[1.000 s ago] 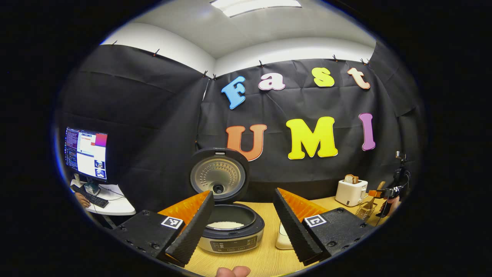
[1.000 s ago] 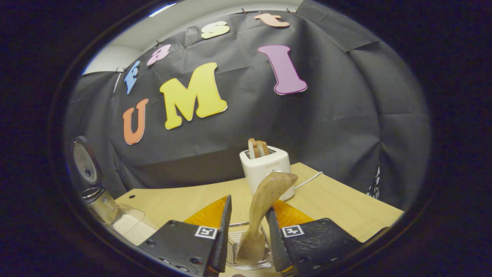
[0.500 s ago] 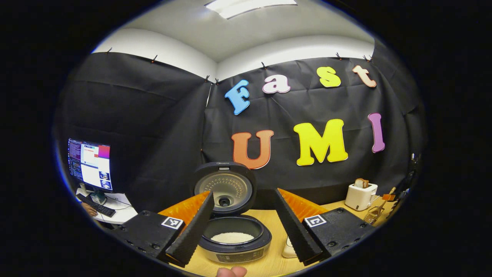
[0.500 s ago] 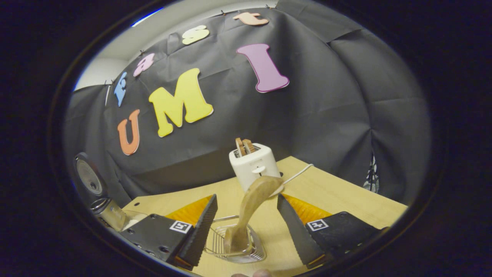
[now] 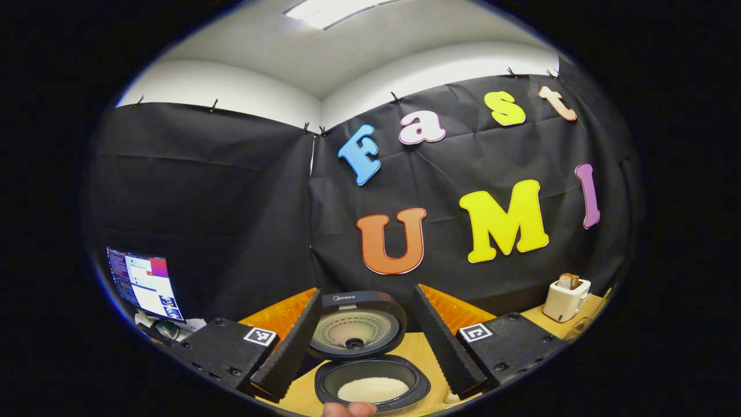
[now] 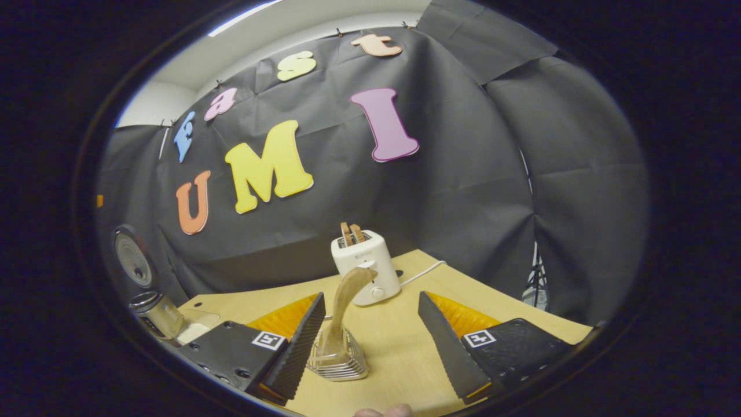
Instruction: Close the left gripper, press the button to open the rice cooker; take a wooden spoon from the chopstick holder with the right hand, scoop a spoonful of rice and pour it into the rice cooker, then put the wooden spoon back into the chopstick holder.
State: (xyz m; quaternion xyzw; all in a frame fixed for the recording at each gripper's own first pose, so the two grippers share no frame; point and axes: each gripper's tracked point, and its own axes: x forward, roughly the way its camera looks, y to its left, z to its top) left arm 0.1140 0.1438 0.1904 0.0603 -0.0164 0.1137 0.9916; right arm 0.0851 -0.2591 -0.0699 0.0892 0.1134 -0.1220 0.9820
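Observation:
The rice cooker (image 5: 370,382) stands open on the wooden table, its lid (image 5: 356,324) upright and white rice (image 5: 373,389) in the pot. My left gripper (image 5: 365,347) hovers open above and in front of it, holding nothing. In the right gripper view the wooden spoon (image 6: 347,295) stands in the wire chopstick holder (image 6: 338,359), bowl end up. My right gripper (image 6: 370,353) is open and drawn back from the holder, with the spoon just right of its left finger and free of both. The cooker's lid (image 6: 132,265) shows at the far left there.
A white toaster (image 6: 365,266) with bread slices stands behind the holder, its cord trailing right. A clear container of rice (image 6: 194,330) sits left on the table (image 6: 399,347). A monitor (image 5: 145,284) glows at far left. A fingertip (image 5: 347,409) shows at the bottom edge.
My right gripper opened, let go of the spoon in the holder and pulled back. My left gripper rose and tilted up, so the cooker sank lower in its view.

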